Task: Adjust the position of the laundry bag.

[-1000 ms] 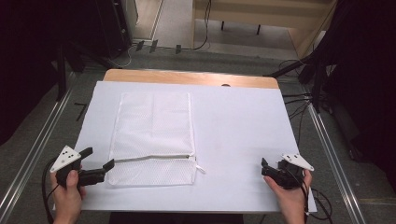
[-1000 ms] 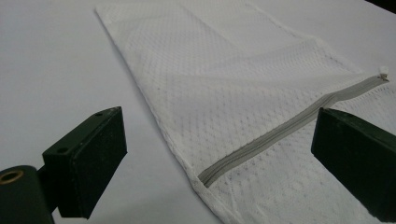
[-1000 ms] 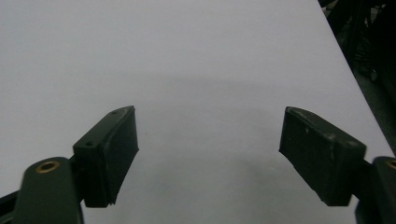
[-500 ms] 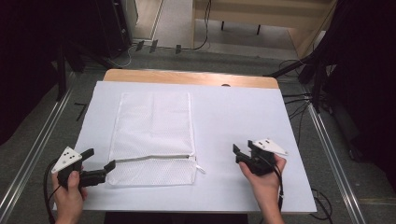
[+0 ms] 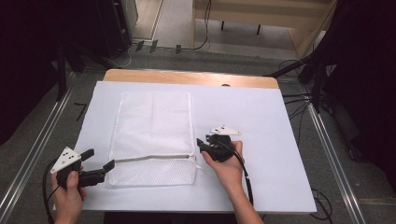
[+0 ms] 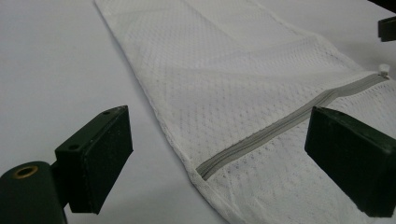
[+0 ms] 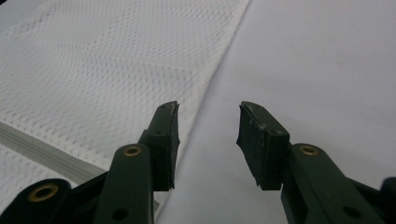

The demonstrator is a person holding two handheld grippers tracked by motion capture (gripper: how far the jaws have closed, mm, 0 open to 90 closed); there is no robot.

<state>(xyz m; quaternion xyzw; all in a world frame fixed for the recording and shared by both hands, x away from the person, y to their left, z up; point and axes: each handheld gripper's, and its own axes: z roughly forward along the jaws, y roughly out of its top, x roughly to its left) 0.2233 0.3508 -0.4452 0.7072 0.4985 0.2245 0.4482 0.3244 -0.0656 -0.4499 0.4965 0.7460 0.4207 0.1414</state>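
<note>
High view shows a white mesh bag [image 5: 154,137] lying flat on the white-covered bench [image 5: 261,116], left of the middle, its long sides running from the near edge toward the far edge. A grey zipper [image 5: 152,157] crosses the bag near its near end, running from the bag's left edge to its right edge.

The left gripper [image 5: 95,165] is held in the left hand [image 5: 70,191] at the near left corner of the bench, its jaws spread wide and pointing at the bag's left edge, level with the zipper. Left gripper view has the zipper's end [image 6: 205,169] lying between the two open jaws, with neither pad touching the mesh.

The right gripper [image 5: 201,144], held in the right hand [image 5: 226,163], sits just beside the bag's right edge, close to the zipper's right end. Right gripper view shows its jaws parted with a clear gap, poised over the bag's right hem [image 7: 210,79], grasping nothing.
</note>
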